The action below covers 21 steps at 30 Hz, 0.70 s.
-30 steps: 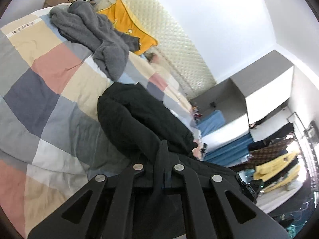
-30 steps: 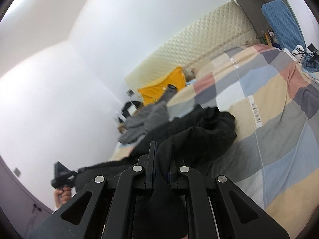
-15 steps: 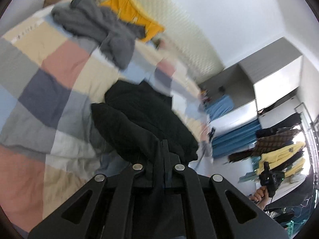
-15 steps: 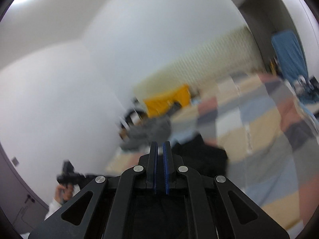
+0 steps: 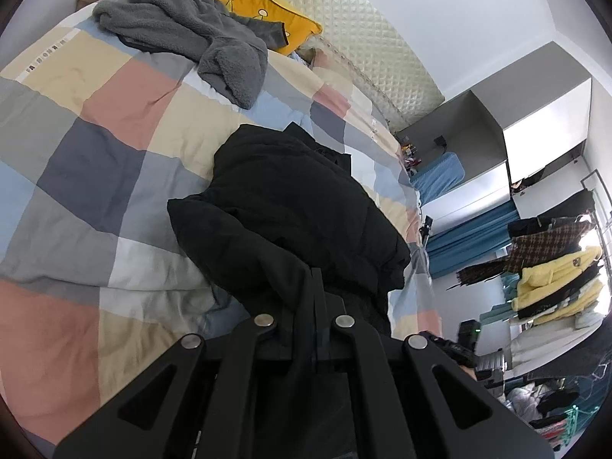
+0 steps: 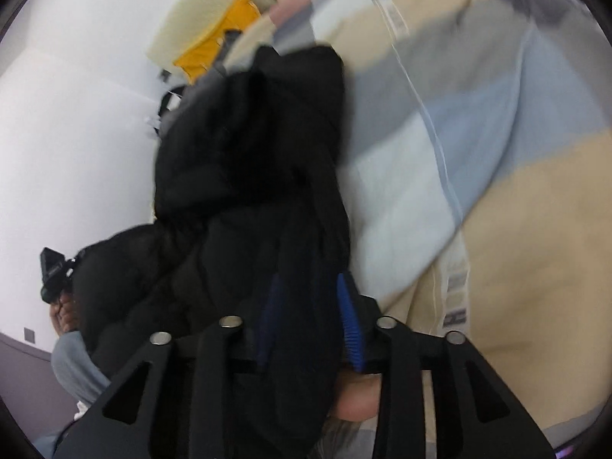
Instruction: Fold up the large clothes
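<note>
A black puffy jacket [image 5: 302,199] lies bunched on the checked bed cover [image 5: 95,126]. My left gripper [image 5: 316,279] is shut on a fold of its near edge. The jacket also fills the right wrist view [image 6: 248,160], which is blurred. My right gripper [image 6: 310,287] has its blue-padded jaws spread apart with jacket fabric lying between them. My other hand and its gripper show at the far left of the right wrist view [image 6: 55,275].
A grey fleece garment [image 5: 191,34] and a yellow pillow [image 5: 260,11] lie at the head of the bed by the quilted headboard [image 5: 367,46]. A wardrobe [image 5: 516,126], blue curtain [image 5: 470,237] and a clothes rack [image 5: 554,267] stand to the right.
My right gripper went from shut to open and dropped low toward the bed cover. My left gripper stayed shut on the jacket and shifted slightly.
</note>
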Each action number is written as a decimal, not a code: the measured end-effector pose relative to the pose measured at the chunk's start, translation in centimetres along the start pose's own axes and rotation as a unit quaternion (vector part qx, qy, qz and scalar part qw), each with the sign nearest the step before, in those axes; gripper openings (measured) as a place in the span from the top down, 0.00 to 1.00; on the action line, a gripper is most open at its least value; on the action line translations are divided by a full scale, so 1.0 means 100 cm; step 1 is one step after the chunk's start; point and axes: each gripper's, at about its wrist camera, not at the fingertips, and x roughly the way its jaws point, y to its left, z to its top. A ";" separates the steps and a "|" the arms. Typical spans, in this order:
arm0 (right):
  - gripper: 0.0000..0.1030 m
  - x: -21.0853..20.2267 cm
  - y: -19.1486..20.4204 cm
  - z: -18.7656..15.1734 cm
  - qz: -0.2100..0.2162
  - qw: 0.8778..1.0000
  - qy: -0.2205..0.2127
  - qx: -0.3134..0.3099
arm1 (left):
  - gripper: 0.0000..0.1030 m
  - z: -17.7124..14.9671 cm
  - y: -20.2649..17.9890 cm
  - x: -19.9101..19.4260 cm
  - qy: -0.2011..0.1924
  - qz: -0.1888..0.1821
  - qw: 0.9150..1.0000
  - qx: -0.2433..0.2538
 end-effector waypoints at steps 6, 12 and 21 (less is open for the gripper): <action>0.39 0.047 -0.011 0.002 0.008 0.999 0.037 0.021 | 0.97 -0.002 0.008 0.001 0.004 -0.001 1.000 -0.003; 0.32 0.085 0.005 -0.010 0.015 0.994 0.109 0.000 | 0.97 -0.005 0.014 -0.001 0.005 0.003 1.000 -0.005; 0.23 0.103 0.041 -0.036 0.060 0.980 0.184 -0.034 | 0.97 -0.008 0.021 0.000 0.010 0.000 1.000 -0.006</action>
